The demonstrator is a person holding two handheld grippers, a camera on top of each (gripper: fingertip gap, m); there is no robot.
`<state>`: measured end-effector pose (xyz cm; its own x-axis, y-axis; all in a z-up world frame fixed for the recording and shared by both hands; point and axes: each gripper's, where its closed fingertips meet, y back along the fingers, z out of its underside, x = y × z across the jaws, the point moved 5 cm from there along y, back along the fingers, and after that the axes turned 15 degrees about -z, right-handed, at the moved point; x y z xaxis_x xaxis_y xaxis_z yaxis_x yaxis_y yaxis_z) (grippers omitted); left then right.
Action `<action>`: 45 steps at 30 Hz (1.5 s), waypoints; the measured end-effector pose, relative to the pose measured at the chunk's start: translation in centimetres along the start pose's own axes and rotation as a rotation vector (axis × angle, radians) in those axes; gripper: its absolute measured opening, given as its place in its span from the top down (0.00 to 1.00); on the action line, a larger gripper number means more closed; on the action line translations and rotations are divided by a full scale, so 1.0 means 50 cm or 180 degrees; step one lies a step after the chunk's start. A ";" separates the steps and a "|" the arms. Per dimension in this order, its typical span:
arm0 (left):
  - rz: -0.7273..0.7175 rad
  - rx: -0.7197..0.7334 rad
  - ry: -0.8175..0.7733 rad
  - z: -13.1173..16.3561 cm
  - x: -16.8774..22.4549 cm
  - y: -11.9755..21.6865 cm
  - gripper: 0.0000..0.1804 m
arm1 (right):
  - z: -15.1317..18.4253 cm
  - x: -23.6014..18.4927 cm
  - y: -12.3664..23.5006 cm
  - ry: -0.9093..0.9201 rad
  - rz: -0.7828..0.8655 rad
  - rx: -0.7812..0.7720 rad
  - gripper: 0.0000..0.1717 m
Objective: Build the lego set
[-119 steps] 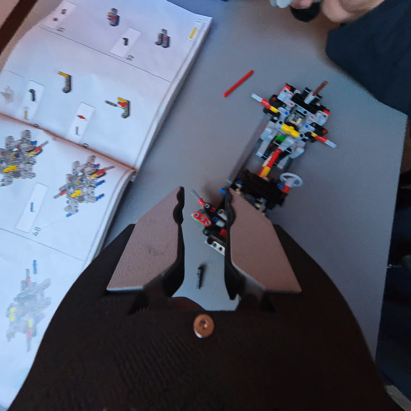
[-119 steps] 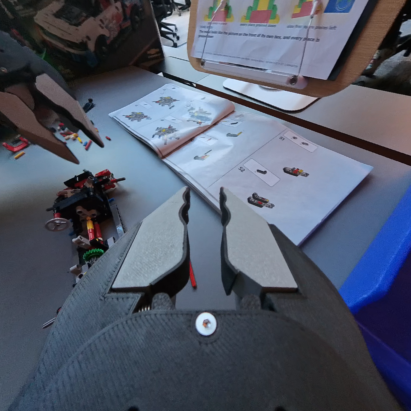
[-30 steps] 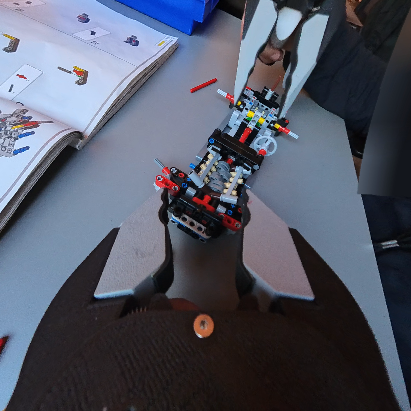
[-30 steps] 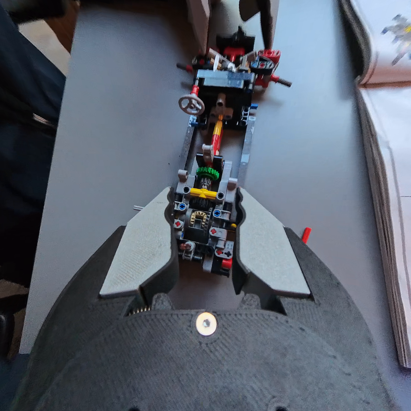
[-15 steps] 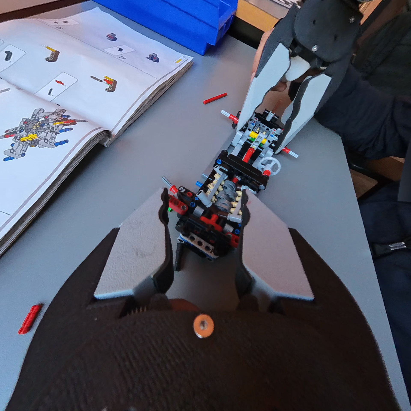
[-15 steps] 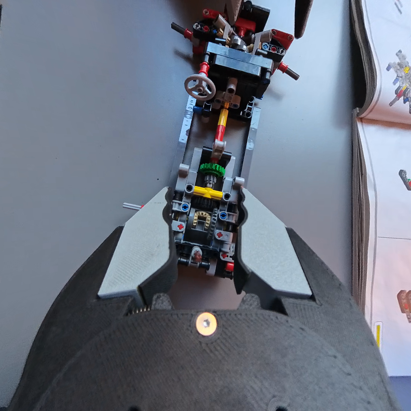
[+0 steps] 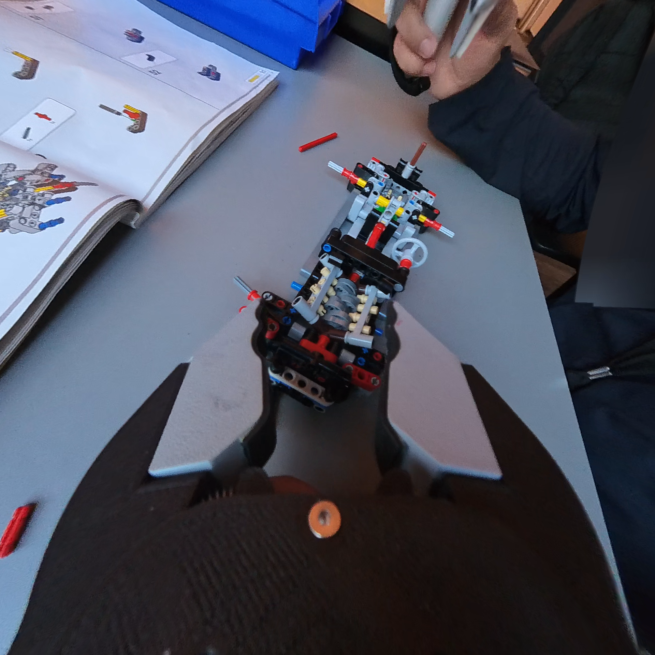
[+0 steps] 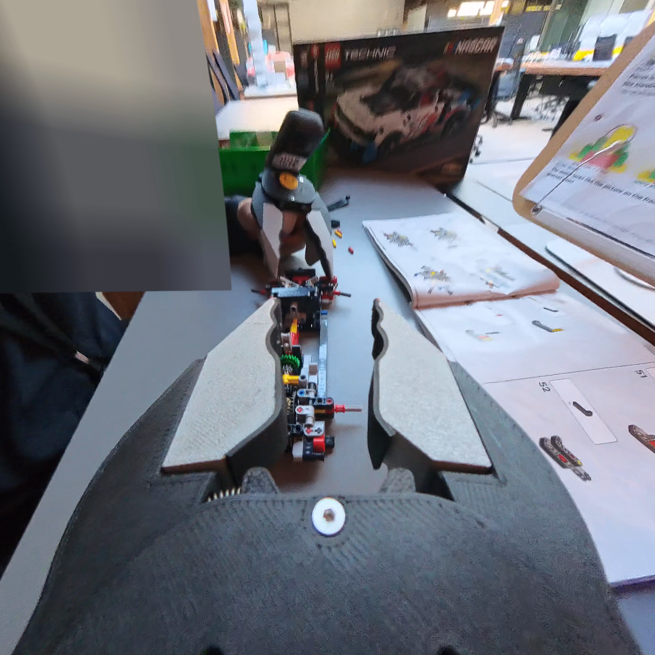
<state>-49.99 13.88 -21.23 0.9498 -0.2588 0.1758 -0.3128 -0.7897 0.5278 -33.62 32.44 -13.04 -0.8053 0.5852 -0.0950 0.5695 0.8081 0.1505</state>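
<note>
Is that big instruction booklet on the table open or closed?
Open. The instruction booklet lies flat on the grey table with two printed pages spread on either side of its centre fold, beside the toy car chassis.

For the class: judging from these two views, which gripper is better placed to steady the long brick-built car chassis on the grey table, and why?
Left. The left gripper straddles the near end of the brick-built car chassis, fingers at both its sides. The right gripper is lifted, open and off to one side.
</note>
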 end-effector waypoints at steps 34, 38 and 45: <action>-0.0092 -0.0026 -0.0550 0.004 0.039 -0.017 0.57 | 0.093 -0.017 -0.193 0.0261 0.0273 -0.2021 0.93; -0.0099 -0.0080 -0.0491 0.005 0.035 -0.021 0.57 | 0.123 -0.026 -0.207 0.0144 0.0110 -0.2451 0.91; -0.0281 -0.0161 -0.0661 0.010 0.037 -0.032 0.56 | 0.151 -0.019 -0.227 0.0151 0.0177 -0.2875 0.95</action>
<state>-47.72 14.41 -22.16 0.9519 -0.3030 -0.0449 -0.2233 -0.7868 0.5754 -38.05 23.23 -22.11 -0.7979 0.6023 -0.0269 0.2777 0.4068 0.8703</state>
